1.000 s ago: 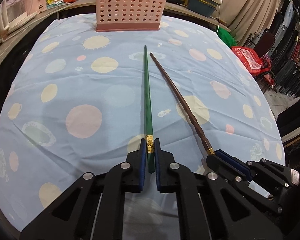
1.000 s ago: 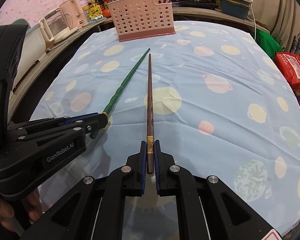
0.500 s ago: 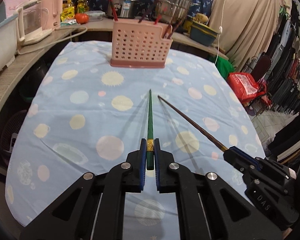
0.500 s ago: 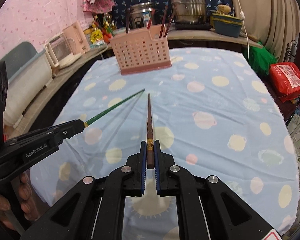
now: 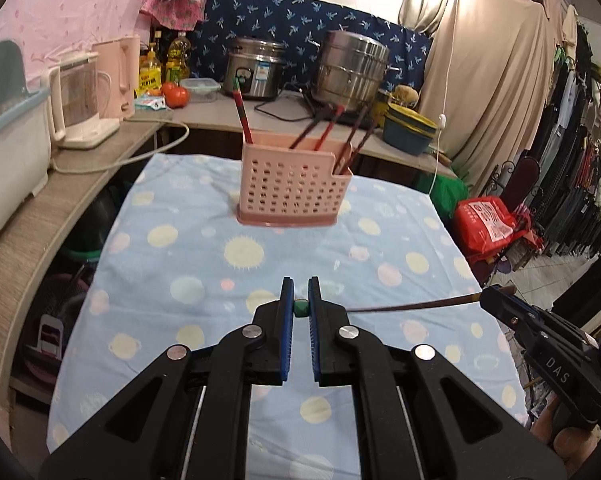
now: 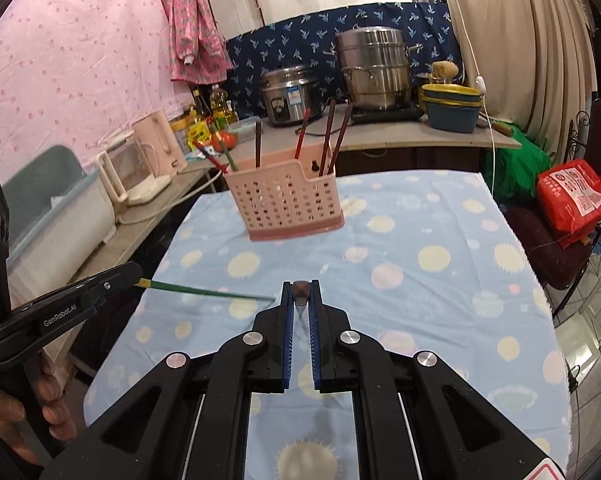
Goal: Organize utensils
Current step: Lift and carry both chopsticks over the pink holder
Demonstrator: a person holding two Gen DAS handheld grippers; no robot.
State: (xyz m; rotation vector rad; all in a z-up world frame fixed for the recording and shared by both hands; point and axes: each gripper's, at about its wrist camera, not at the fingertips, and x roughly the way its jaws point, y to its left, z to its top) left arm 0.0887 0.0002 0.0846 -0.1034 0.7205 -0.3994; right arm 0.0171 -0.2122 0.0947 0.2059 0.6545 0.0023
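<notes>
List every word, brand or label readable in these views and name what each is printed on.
"GenRobot.AI": on the side of the left gripper, seen from the right wrist.
"DAS": on the side of the right gripper, seen from the left wrist.
Label on the rice cooker: too small to read.
Print on the red bag: blurred, unreadable.
Yellow labels on the oil bottles: unreadable.
</notes>
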